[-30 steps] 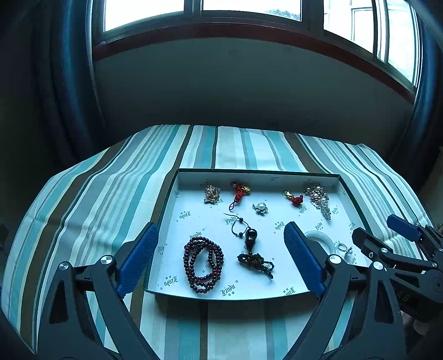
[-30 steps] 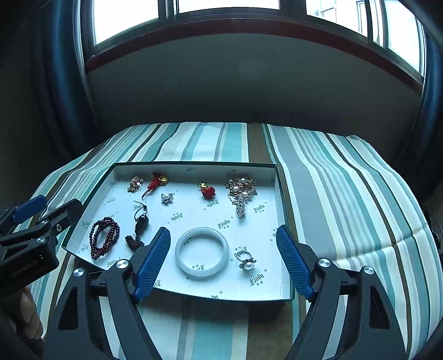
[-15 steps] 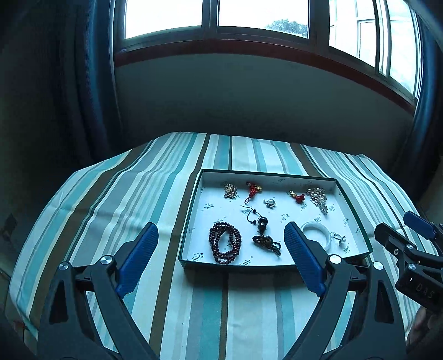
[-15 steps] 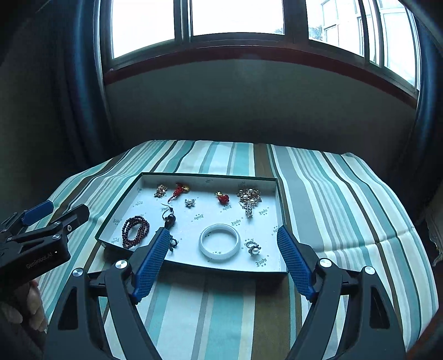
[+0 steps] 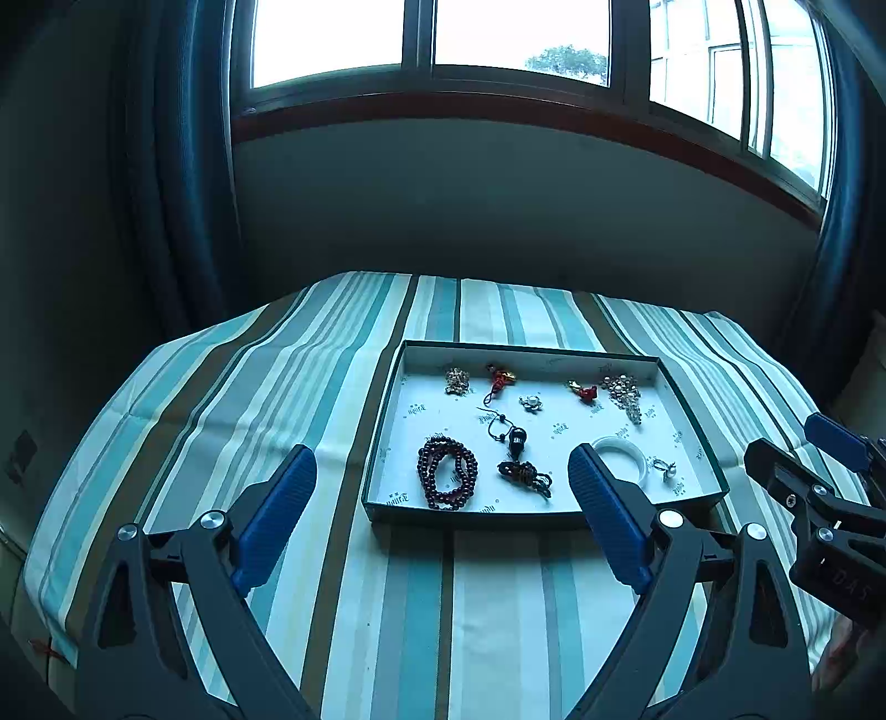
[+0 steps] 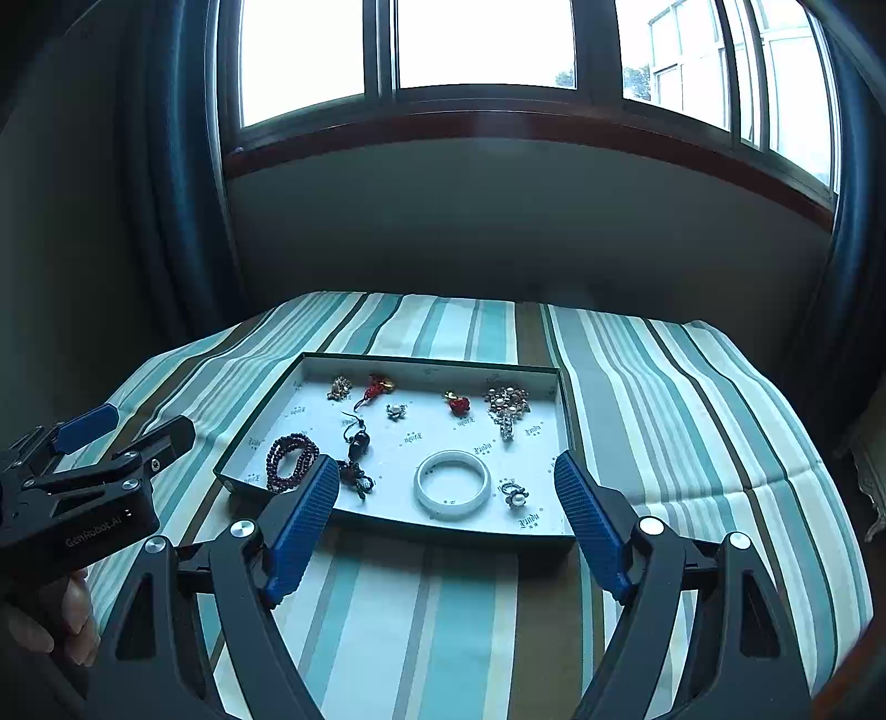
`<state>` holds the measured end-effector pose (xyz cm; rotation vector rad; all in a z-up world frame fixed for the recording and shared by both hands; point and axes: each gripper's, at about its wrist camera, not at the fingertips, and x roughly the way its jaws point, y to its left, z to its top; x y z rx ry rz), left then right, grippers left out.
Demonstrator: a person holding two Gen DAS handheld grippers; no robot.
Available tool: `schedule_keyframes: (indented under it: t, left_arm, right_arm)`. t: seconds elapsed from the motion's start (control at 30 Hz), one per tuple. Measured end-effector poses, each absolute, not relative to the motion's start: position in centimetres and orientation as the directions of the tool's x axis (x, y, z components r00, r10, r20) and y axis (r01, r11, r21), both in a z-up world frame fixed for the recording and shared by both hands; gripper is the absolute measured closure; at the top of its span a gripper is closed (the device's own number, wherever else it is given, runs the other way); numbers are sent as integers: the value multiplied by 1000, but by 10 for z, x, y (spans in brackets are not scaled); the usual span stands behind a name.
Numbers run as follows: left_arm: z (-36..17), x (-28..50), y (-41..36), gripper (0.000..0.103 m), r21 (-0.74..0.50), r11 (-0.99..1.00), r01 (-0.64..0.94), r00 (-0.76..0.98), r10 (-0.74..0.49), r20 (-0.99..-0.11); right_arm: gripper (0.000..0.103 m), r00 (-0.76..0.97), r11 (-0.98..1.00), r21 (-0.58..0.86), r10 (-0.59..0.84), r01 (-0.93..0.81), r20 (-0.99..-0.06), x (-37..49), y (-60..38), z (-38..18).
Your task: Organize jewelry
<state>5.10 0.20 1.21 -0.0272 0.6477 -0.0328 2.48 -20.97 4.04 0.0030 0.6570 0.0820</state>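
Jewelry lies in the tray [image 5: 387, 426] ahead of both wide-open, empty grippers; the bangle [image 6: 452, 483] sits nearer the right gripper [image 6: 446, 518], the beads [image 5: 447, 479] nearer the left gripper [image 5: 443, 509].

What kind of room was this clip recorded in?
Probably a home room, perhaps a bedroom: a wide window with dark curtains, and a striped cloth under a shallow tray of jewelry.
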Motion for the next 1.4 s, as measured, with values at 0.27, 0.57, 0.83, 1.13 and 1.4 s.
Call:
schedule_keyframes:
  t: [0.27,0.57,0.83,1.13,1.4]
  left_arm:
    - [12,50,2,11,-34,999,22,797,-38,-602]
    - [12,48,1,11,-33,999,23,799,-38,-600]
    - [12,47,0,11,-33,999,24,799,-39,-600]
    - [13,46,-1,11,-32,999,27,799,-41,-600]
    - [12,46,-2,11,-34,999,28,799,-43,-599]
  right_arm:
    - [24,791,997,28,77,-76,-607,23,-209,41]
    - [24,791,997,26,76,-76,-606,22,-207,41]
    - [24,791,997,26,76,-75,-607,22,-207,41]
    - [24,792,997,27,76,-75,-606,22,-207,41]
    - [24,792,997,27,76,-76,-605,22,-208,42]
